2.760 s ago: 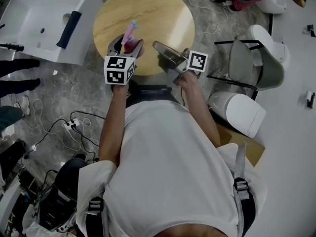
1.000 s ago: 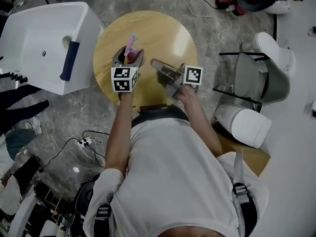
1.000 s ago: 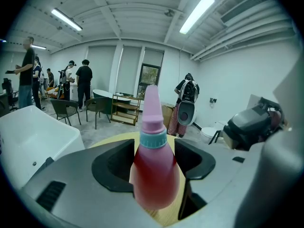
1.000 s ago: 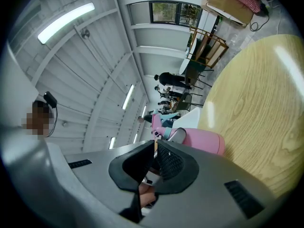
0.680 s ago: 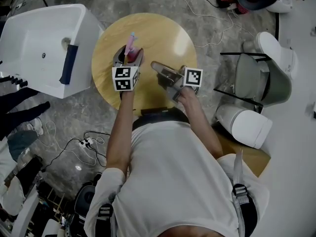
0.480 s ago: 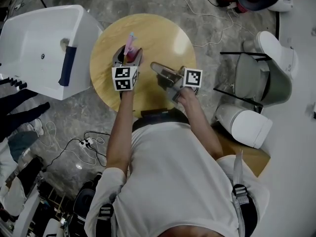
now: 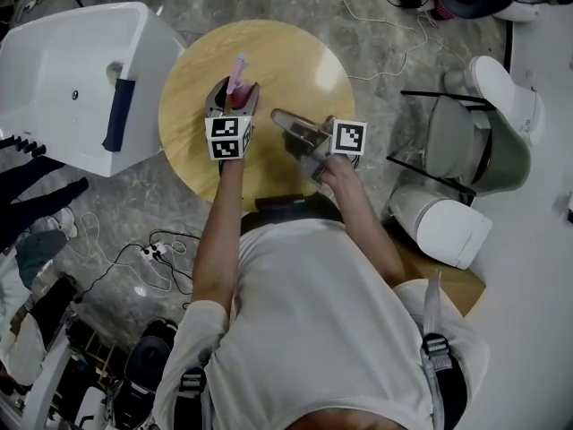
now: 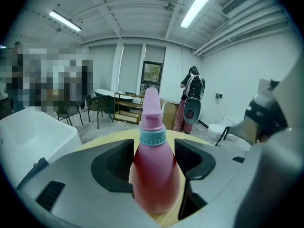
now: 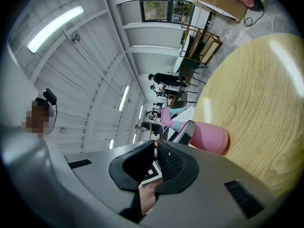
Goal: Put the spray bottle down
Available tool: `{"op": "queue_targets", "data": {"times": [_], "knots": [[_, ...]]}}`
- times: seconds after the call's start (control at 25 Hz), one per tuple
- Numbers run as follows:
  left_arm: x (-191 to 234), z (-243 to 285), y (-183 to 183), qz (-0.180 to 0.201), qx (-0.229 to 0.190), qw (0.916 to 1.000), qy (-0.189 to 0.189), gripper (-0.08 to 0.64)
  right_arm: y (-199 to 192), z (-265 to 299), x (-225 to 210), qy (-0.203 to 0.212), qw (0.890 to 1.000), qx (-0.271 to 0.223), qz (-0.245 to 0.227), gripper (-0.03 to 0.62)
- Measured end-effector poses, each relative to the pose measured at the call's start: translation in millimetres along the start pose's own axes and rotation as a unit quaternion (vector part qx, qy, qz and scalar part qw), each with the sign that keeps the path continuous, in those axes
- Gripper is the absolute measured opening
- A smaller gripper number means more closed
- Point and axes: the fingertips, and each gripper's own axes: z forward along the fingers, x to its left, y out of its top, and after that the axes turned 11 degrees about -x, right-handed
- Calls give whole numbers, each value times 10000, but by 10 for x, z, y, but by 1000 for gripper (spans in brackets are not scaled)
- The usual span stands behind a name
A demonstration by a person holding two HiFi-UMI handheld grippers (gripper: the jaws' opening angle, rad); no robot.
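A pink spray bottle (image 7: 236, 74) stands upright on the left part of the round wooden table (image 7: 295, 61). My left gripper (image 7: 233, 97) is shut on it, one jaw on each side of its body. In the left gripper view the bottle (image 8: 154, 175) fills the gap between the jaws, its base at the tabletop. My right gripper (image 7: 279, 117) hangs over the table's near middle, to the right of the bottle, shut with nothing in it. The right gripper view shows the pink bottle (image 9: 209, 137) beyond its closed jaws (image 9: 155, 148).
A white tub (image 7: 63, 70) stands left of the table. A grey chair (image 7: 466, 128) and a white toilet (image 7: 443, 222) are at the right. Cables and a power strip (image 7: 143, 251) lie on the floor at the left. People stand far back in the room.
Both grippers hold about the same places over the table. The bottle stays in the left gripper. Only the head view shifts a little.
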Motion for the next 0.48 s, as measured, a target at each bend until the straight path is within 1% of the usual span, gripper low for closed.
{"op": "queue_targets", "data": {"times": [0.2, 0.48], "knots": [[-7, -24, -12, 4, -25, 10000, 40, 262, -6, -9, -5, 27, 10000, 37, -20, 23], [-35, -89, -67, 43, 86, 9999, 62, 263, -8, 7, 11, 69, 10000, 54, -12, 23]]}}
